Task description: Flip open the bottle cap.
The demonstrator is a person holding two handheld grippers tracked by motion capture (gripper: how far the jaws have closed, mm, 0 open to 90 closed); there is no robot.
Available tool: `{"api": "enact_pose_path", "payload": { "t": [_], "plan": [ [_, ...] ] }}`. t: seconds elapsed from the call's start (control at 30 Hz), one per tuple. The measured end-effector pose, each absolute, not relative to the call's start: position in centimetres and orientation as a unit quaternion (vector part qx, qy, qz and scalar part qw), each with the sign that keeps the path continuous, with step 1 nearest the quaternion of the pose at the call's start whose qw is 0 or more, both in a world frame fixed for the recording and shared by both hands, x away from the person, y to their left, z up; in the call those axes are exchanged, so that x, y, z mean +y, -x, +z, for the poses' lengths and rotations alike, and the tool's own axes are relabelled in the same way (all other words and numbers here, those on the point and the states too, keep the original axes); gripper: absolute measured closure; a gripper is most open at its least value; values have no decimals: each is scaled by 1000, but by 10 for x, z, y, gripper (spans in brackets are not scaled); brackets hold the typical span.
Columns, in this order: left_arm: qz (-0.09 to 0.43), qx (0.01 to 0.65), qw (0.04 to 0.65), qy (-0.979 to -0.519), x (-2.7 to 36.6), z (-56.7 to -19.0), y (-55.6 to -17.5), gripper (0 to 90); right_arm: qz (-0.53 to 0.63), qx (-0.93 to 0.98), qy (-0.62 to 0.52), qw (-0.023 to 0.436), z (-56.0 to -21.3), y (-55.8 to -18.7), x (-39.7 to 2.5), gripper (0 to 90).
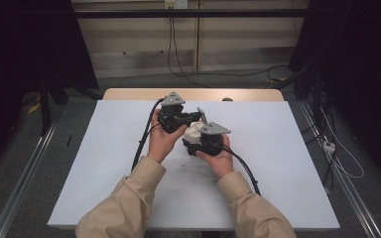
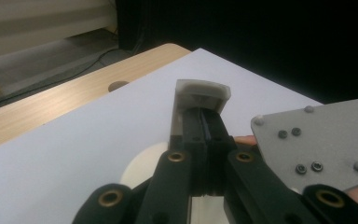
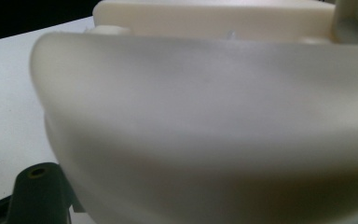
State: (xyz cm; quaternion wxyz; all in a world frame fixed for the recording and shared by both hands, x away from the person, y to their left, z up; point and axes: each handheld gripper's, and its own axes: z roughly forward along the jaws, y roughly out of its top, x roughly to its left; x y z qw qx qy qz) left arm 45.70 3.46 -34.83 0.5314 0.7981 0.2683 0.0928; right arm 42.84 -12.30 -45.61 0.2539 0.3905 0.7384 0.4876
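Up close, left hand-held gripper [image 2: 205,128] clamped on grey tab [image 2: 202,93]; right hand-held gripper's [image 1: 198,141] state untellable.

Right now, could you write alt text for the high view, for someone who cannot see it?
A person's two hands hold a left gripper and a right gripper close together over a white-covered table, with a cream plastic piece between them. Black cables trail back along beige sleeves that enter from below. Dark curtains flank the table.
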Motion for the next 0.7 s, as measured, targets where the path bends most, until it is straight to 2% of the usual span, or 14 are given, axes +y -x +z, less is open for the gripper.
{"api": "enact_pose_path", "payload": {
  "t": [0.7],
  "plan": [
    [86,261,535,-799,27,-346,-463,900,486,739,-390,254,-456,-428,-123,185]
  ]
}}
